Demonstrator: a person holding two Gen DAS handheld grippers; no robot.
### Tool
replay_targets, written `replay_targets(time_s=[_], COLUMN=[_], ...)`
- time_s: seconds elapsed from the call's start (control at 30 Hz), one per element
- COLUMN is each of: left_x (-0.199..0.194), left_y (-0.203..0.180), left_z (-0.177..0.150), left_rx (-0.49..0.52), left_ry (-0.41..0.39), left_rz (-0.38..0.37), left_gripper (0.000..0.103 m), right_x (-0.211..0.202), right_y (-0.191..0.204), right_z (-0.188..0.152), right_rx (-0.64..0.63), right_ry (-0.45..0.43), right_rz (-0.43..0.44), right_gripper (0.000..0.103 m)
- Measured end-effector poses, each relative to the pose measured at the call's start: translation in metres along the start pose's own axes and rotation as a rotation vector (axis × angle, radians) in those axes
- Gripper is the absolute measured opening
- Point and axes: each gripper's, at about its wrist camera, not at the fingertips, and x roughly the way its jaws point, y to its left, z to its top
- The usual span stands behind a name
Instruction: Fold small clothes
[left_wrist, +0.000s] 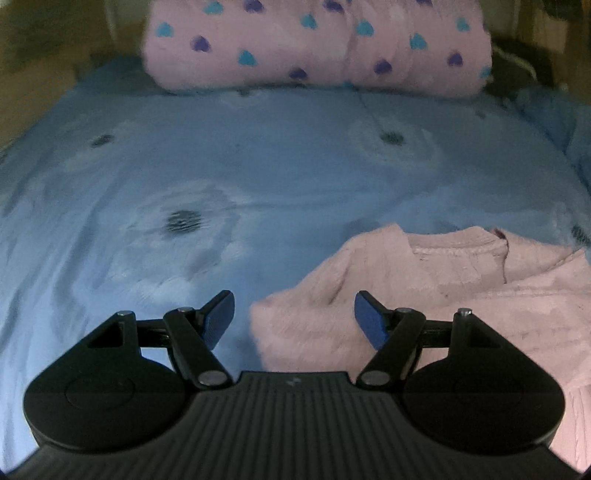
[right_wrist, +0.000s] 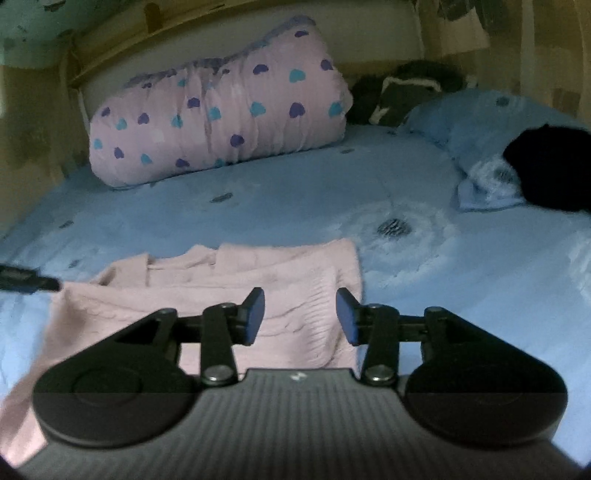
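A pale pink knitted sweater (left_wrist: 461, 295) lies on the blue bed sheet (left_wrist: 184, 166), partly folded, with its neckline toward the far side. My left gripper (left_wrist: 295, 314) is open above the sweater's left edge, and nothing is between its blue pads. In the right wrist view the same sweater (right_wrist: 221, 280) lies flat with its right side folded in. My right gripper (right_wrist: 301, 314) hovers over the sweater's near right part with its jaws apart. Its pads press on no cloth.
A rolled pink quilt with blue and purple hearts (right_wrist: 221, 118) lies across the head of the bed. A blue pillow (right_wrist: 472, 122) with a black garment (right_wrist: 550, 173) on it is at the right. Dark clothes (right_wrist: 406, 88) lie behind it. A dark blurred object (right_wrist: 26, 278) pokes in at the left edge.
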Motion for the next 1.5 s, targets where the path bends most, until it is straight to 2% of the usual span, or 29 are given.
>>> replay_targets(time_s=[0.1,0.17,0.23,0.37,0.5,0.53,0.73,0.83,0.97,1.13,1.27,1.4,1.43,1.5], left_x=[0.028,0.049,0.063,0.068,0.069,0.069,0.061,0.052,0.033,0.030,0.032,0.050,0.055,0.057], left_y=[-0.012,-0.022,-0.030,-0.032,-0.017,-0.012,-0.007,-0.005,0.001,0.025,0.056,0.078,0.082,0.087], left_z=[0.020,0.027,0.026,0.021,0.031,0.035,0.046,0.051,0.047,0.030,0.007,-0.009,-0.014,-0.019], left_rx=[0.034,0.078,0.148,0.269,0.399,0.408,0.376,0.295,0.203,0.024,-0.158,-0.321,-0.371,-0.459], left_ry=[0.101,0.179,0.223,0.214,0.162,0.158,0.151,0.189,0.194,0.189,0.163,0.166,0.162,0.140], left_rz=[0.001,0.044,0.096,0.183,0.377,0.386,0.312,0.217,0.096,0.017,-0.099,-0.226,-0.262,-0.325], left_gripper=[0.077,0.077,0.077,0.077,0.078,0.080,0.081,0.081,0.082,0.082,0.082,0.082,0.080,0.048], right_x=[0.006,0.007,0.007,0.007,0.007,0.007,0.012,0.014,0.013,0.012,0.010,0.011,0.011,0.013], right_y=[0.000,0.000,-0.001,-0.001,0.000,0.000,0.001,-0.001,-0.002,-0.001,-0.003,-0.003,-0.003,-0.001], right_z=[-0.003,-0.005,-0.005,-0.006,-0.007,-0.007,-0.009,-0.010,-0.009,-0.009,-0.008,-0.007,-0.008,-0.008], right_rx=[0.009,0.012,0.023,0.029,0.033,0.035,0.035,0.040,0.050,0.050,0.056,0.062,0.061,0.056], right_ry=[0.022,0.026,0.027,0.028,0.033,0.034,0.048,0.057,0.055,0.052,0.047,0.043,0.045,0.050], right_rz=[-0.003,-0.001,0.005,0.014,0.021,0.022,0.018,0.012,0.015,0.023,0.026,0.025,0.024,0.024], right_gripper=[0.045,0.045,0.045,0.045,0.045,0.045,0.045,0.045,0.045,0.045,0.045,0.045,0.045,0.045])
